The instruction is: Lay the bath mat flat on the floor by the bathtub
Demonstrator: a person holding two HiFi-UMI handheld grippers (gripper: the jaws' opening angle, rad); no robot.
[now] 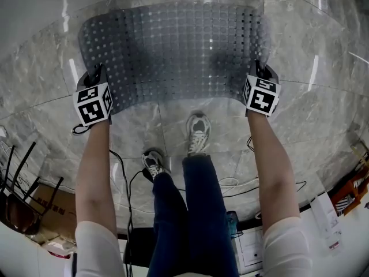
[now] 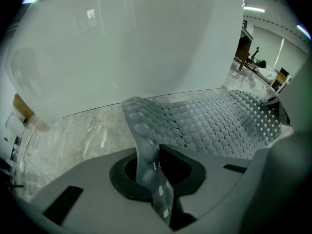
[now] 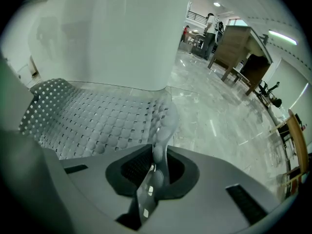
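A grey perforated bath mat (image 1: 173, 51) hangs spread between both grippers above the marble floor, just in front of the white bathtub wall (image 2: 122, 48). My left gripper (image 1: 97, 78) is shut on the mat's near left corner, whose bubbled edge (image 2: 146, 150) runs down into the jaws. On the other side my right gripper (image 1: 258, 74) is shut on the near right corner (image 3: 158, 150). The mat's middle (image 3: 97, 121) sags slightly between the two grips, and its far edge lies toward the tub.
The person's two feet in trainers (image 1: 198, 133) stand on the marble floor (image 1: 323, 114) just behind the mat. Cables (image 1: 124, 183) trail at the feet. Black chair legs (image 1: 17, 178) are at lower left; furniture (image 3: 239, 48) stands far off to the right.
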